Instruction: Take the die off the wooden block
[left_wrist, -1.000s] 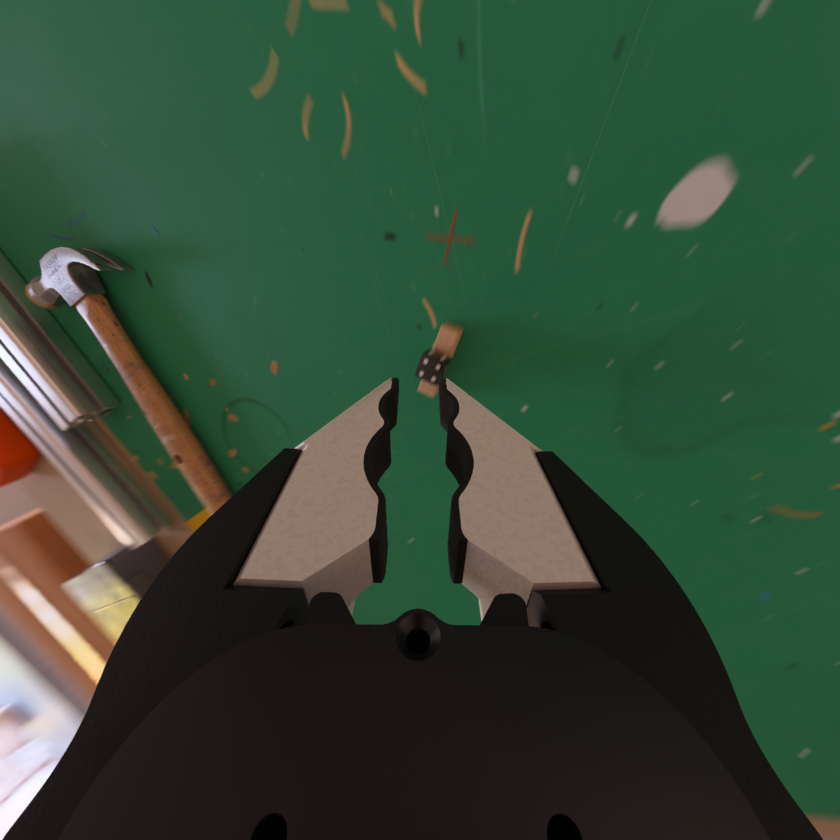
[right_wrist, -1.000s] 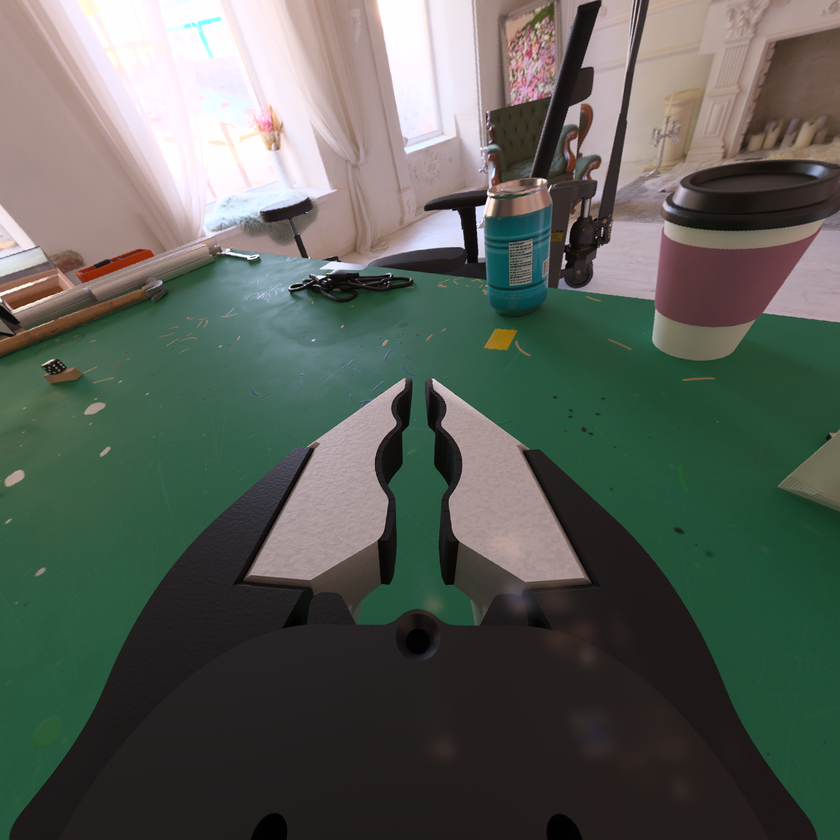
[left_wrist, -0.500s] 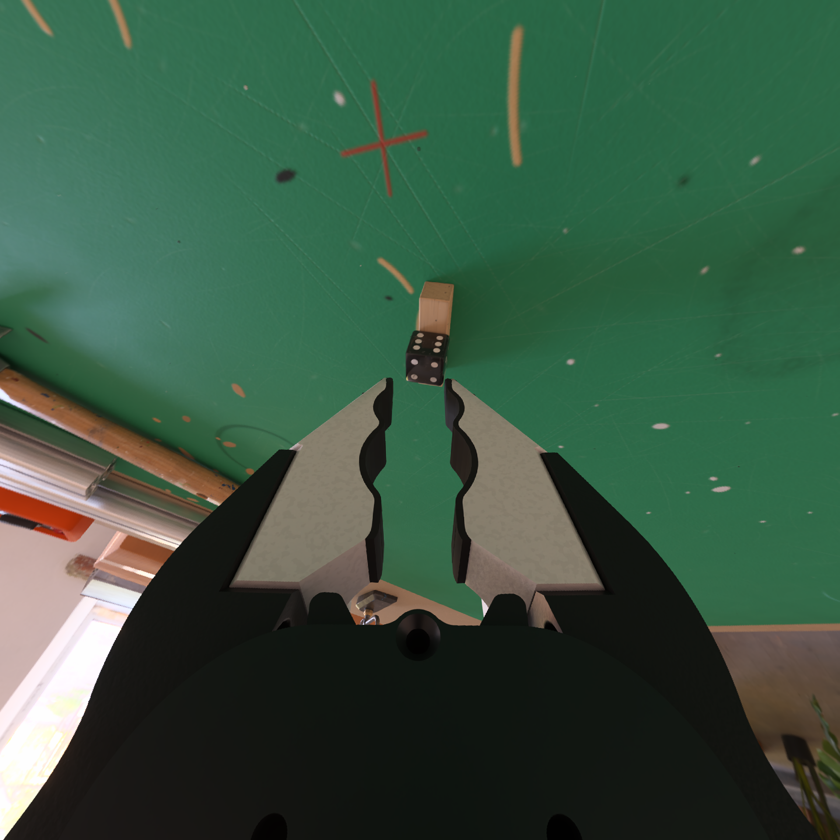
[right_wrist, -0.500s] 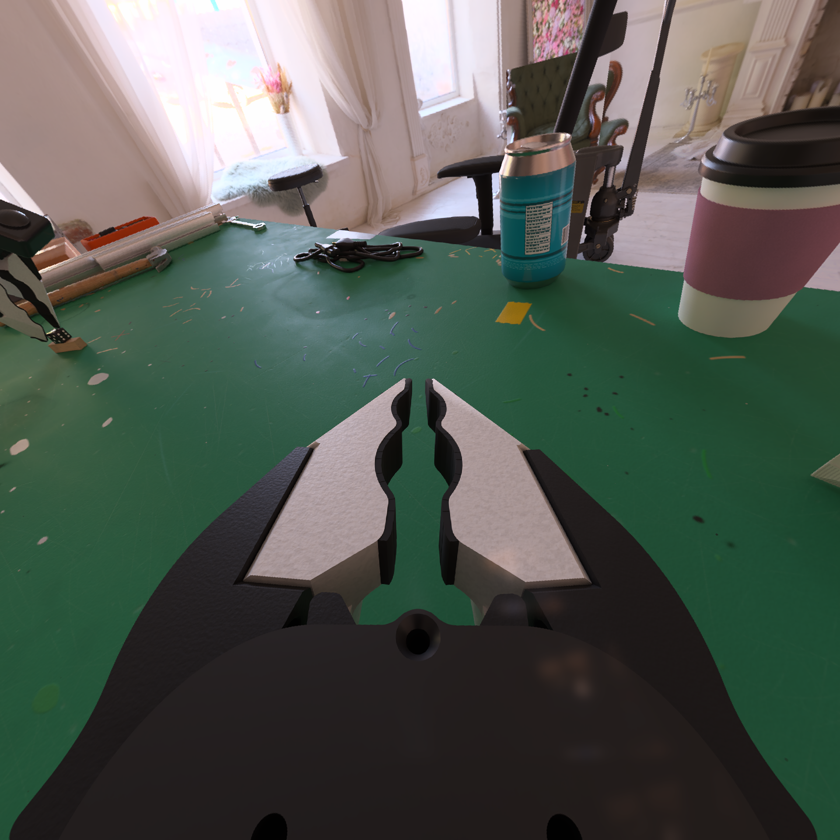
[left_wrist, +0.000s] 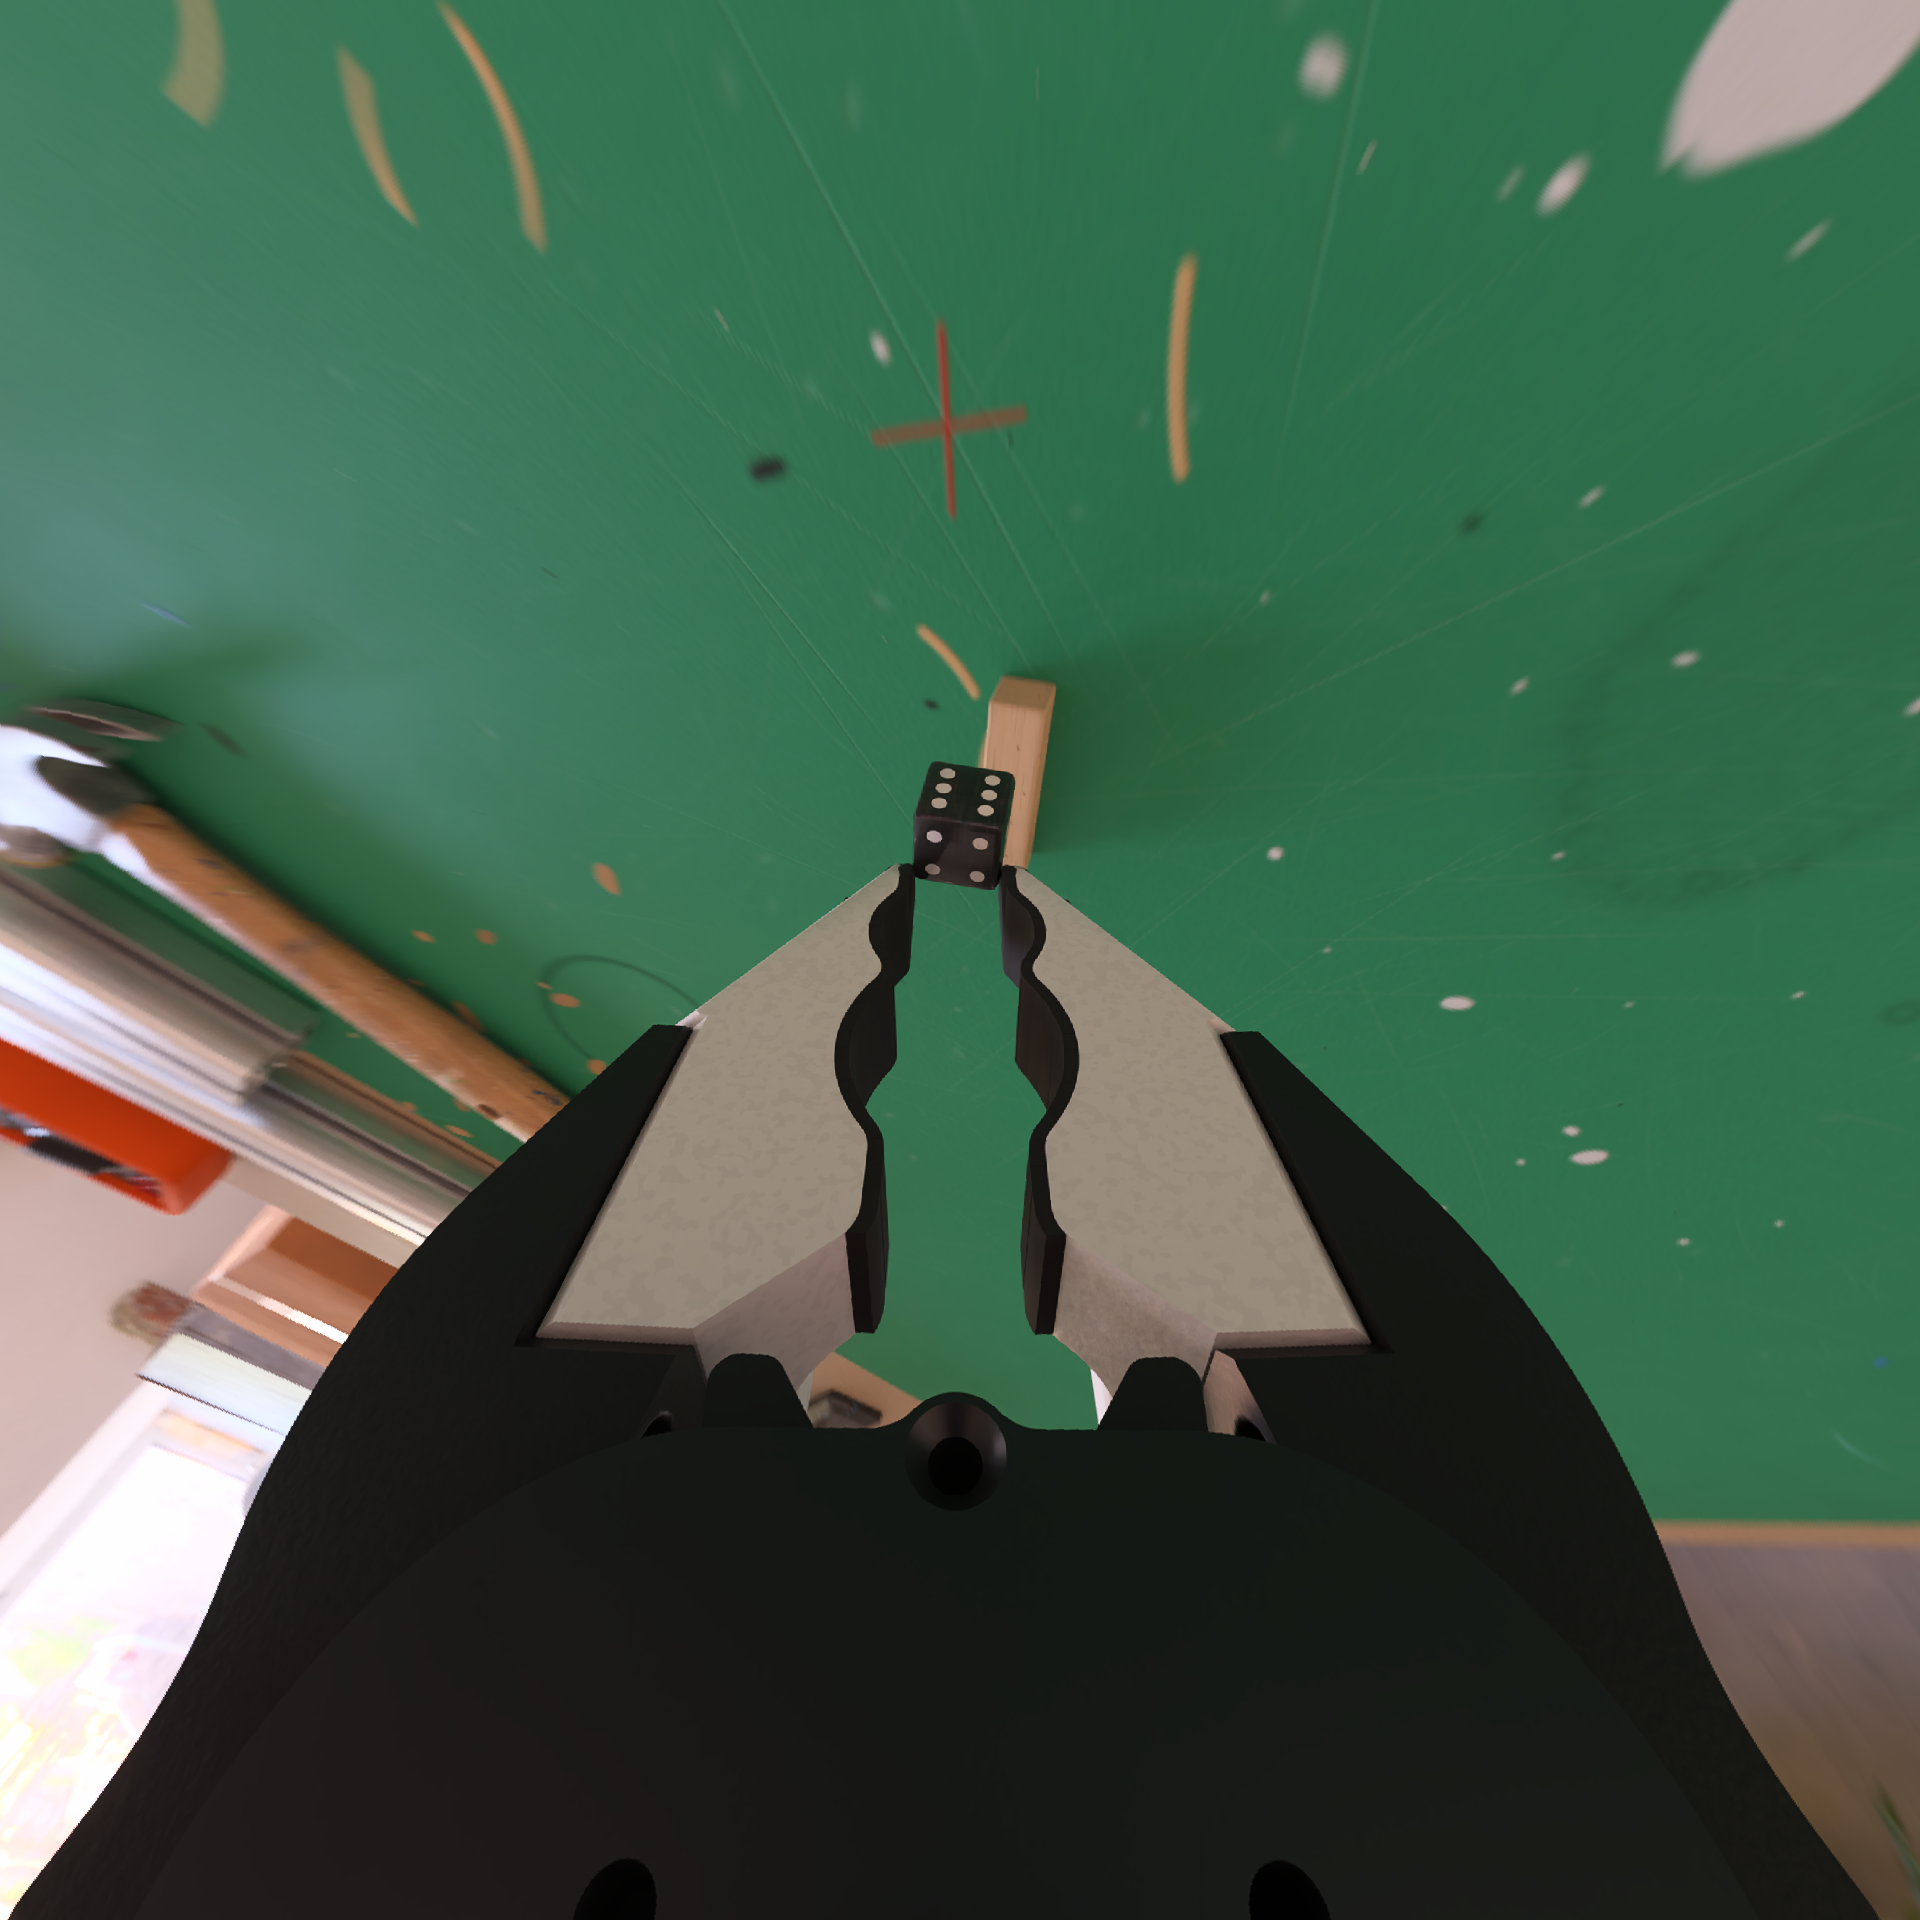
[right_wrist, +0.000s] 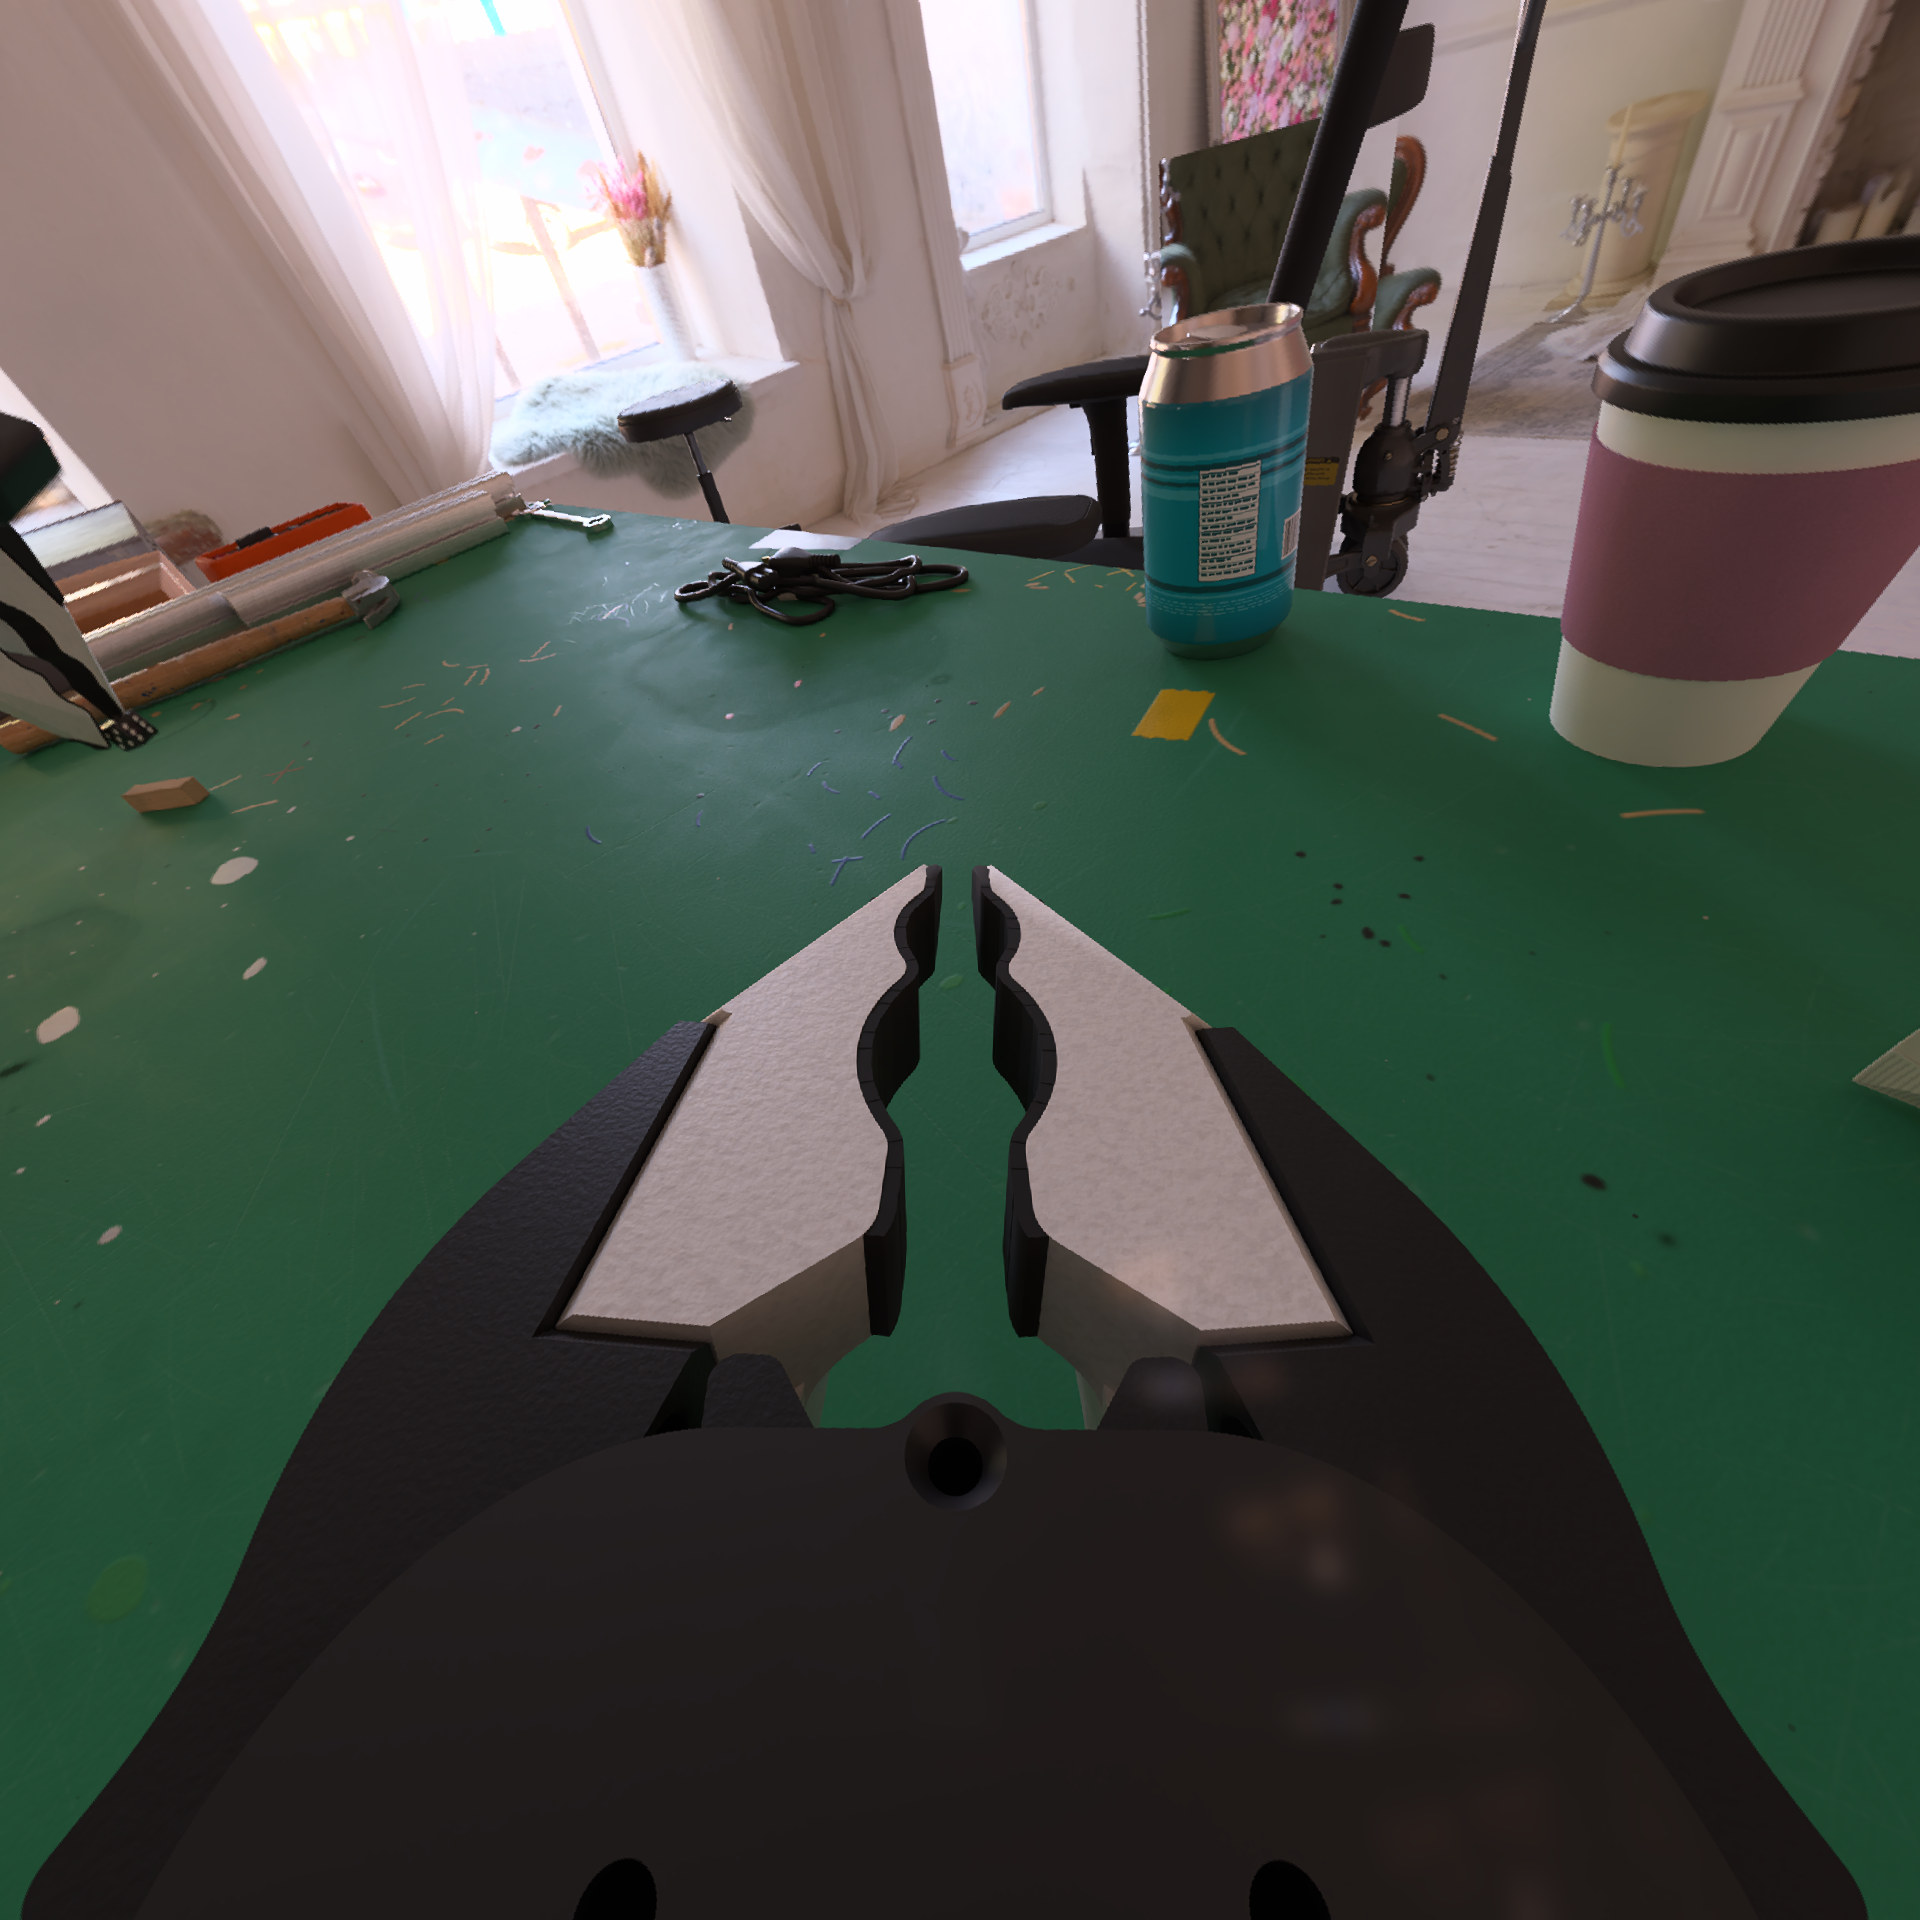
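Observation:
The black die (left_wrist: 961, 826) with white pips is pinched between the tips of my left gripper (left_wrist: 956, 883), which is shut on it. The small wooden block (left_wrist: 1018, 758) lies on the green table just beyond the die. In the right wrist view the left gripper (right_wrist: 52, 665) shows at the far left, holding the die (right_wrist: 132, 730) in the air above and clear of the block (right_wrist: 166, 795). My right gripper (right_wrist: 957, 883) hovers over the middle of the table, shut with a thin gap and empty.
A hammer (right_wrist: 249, 644), metal rails and an orange tool (right_wrist: 281, 525) lie along the left edge. Black clips (right_wrist: 821, 587), a teal can (right_wrist: 1221, 488) and a lidded paper cup (right_wrist: 1745, 520) stand at the far side. The table edge (left_wrist: 1766, 1527) runs near the left gripper.
My left gripper came down on the die, closed on it and raised it off the block. The right gripper drifted slightly forward, still shut.

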